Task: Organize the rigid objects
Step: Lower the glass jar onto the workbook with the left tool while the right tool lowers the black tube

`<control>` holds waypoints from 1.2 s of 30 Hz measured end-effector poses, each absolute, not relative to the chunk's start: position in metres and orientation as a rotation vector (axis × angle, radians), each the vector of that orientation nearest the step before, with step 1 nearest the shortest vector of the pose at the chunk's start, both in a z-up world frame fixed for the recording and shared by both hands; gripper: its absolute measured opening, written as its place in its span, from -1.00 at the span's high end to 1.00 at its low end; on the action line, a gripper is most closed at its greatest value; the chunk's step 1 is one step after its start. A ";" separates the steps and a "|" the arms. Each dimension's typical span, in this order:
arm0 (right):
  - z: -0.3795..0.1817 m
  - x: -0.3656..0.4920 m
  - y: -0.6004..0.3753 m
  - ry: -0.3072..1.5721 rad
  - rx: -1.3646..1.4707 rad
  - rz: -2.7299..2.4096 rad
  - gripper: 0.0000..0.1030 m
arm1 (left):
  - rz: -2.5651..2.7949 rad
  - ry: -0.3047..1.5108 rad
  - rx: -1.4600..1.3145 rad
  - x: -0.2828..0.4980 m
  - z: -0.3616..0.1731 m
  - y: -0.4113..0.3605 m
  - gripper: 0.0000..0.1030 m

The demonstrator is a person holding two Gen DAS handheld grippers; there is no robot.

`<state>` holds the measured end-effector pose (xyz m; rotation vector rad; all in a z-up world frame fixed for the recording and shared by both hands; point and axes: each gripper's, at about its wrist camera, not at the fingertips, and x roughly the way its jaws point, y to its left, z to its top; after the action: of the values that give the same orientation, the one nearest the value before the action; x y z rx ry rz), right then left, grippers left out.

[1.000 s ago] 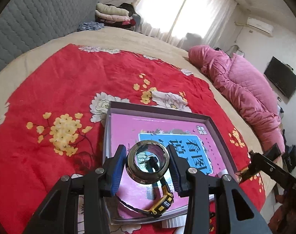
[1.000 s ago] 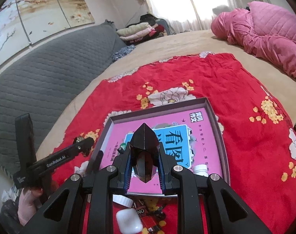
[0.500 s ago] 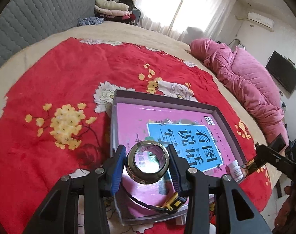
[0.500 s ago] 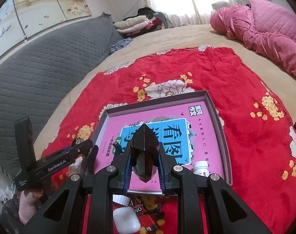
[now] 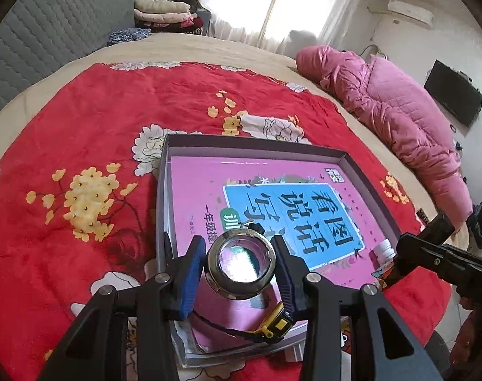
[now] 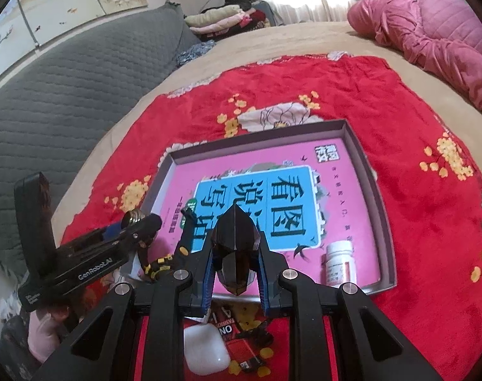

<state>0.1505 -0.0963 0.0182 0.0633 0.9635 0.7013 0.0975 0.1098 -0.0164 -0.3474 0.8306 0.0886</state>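
my left claw [image 5: 240, 268] is clamped on a shiny metal ring with a glassy centre [image 5: 240, 265], blue pads pressing both its sides, and i can't say what the ring really is, a lens or a lid, since the middle only mirrors glare. just past and under it sits the grey tray [image 5: 352, 158] with the pink book [image 5: 202, 184] lying flat inside; the ring blocks part of the book's lower print. below the claw's right finger a yellow-and-black gadget [image 5: 274, 324] on a dark strap pokes out, half covered by the finger, so its shape is a guess i won't make. off to the right the other tool's black arm cuts in at the frame edge. over on my right claw [image 6: 236, 258], the jaws are squeezed tight on a dark faceted piece [image 6: 236, 247], pointed at the top; its lower end disappears between the fingers. ahead of it the same tray, and just to the right of the claw a small white bottle [image 6: 339, 262] lies inside the tray's near corner, label too blurred to read. beneath the claw, on the red floral blanket [image 6: 415, 206], a white rounded case [image 6: 206, 352] and some printed cards [image 6: 237, 333] are partly hidden by the fingers. left of the claw the other tool shows, its tips mostly hidden behind its own body, a hand in a pink sleeve [image 6: 42, 333] under it.
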 end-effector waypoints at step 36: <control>-0.021 0.164 -0.101 0.985 0.033 0.624 0.55 | 0.086 0.889 -0.325 0.105 -0.041 0.105 0.18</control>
<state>0.1636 -0.1006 -0.0212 0.0327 0.9852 0.6237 0.1051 0.1047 -0.0406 -0.3253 0.8886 0.0859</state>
